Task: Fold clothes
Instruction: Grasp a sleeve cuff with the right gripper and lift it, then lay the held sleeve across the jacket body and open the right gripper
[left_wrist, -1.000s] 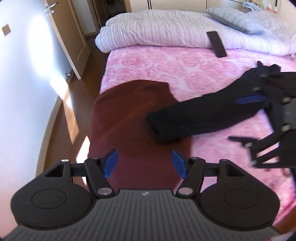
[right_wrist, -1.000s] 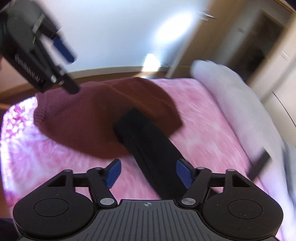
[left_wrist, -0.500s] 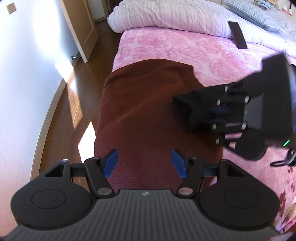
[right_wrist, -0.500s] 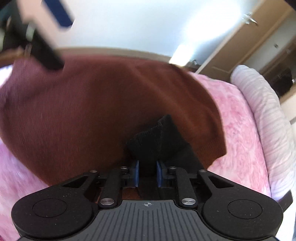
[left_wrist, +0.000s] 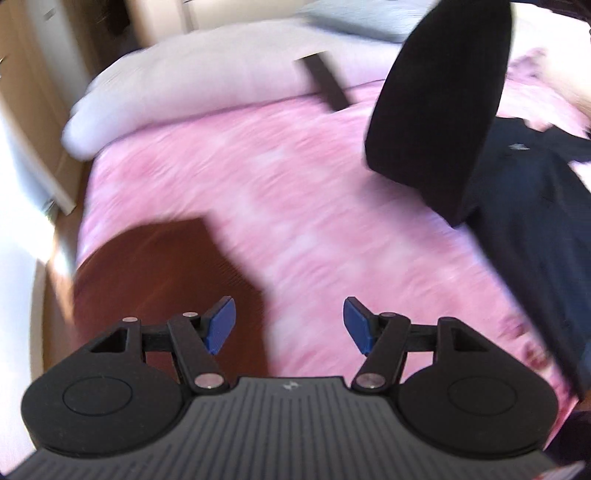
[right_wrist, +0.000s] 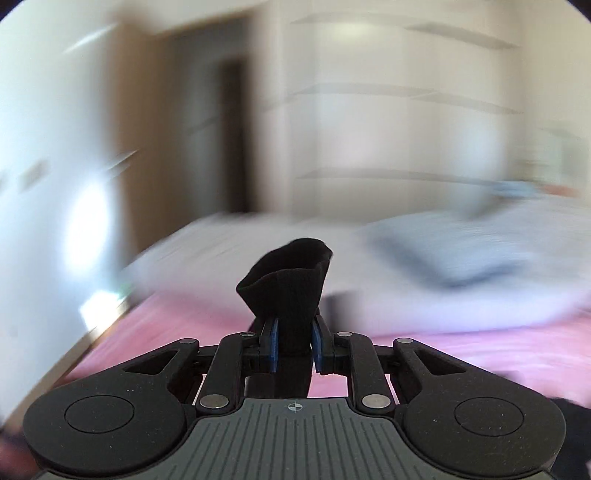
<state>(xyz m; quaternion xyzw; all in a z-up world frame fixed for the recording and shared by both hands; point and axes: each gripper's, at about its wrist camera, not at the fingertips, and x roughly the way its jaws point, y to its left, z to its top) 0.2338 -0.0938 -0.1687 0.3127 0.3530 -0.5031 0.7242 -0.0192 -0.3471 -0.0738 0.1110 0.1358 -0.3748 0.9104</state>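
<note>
My right gripper (right_wrist: 294, 341) is shut on the cuff of a black sleeve (right_wrist: 291, 284), which sticks up between the blue pads, raised above the pink bed. In the left wrist view that black sleeve (left_wrist: 439, 99) hangs lifted at the upper right, joined to the black garment (left_wrist: 532, 221) lying on the bed's right side. A maroon sweater (left_wrist: 159, 273) lies at the bed's near left corner. My left gripper (left_wrist: 289, 325) hovers open over the pink sheet beside the sweater, with nothing between its blue fingers (left_wrist: 221, 323).
A white striped duvet (left_wrist: 192, 74) and a pillow (right_wrist: 469, 251) lie across the far end of the pink bed (left_wrist: 295, 192). A dark flat remote (left_wrist: 327, 83) rests by the duvet. The wood floor (left_wrist: 59, 254), a wall and a door are to the left.
The right gripper shut on the black sleeve's cuff, lifted it off the maroon sweater and swung it up to the right. The left gripper moved right, off the sweater.
</note>
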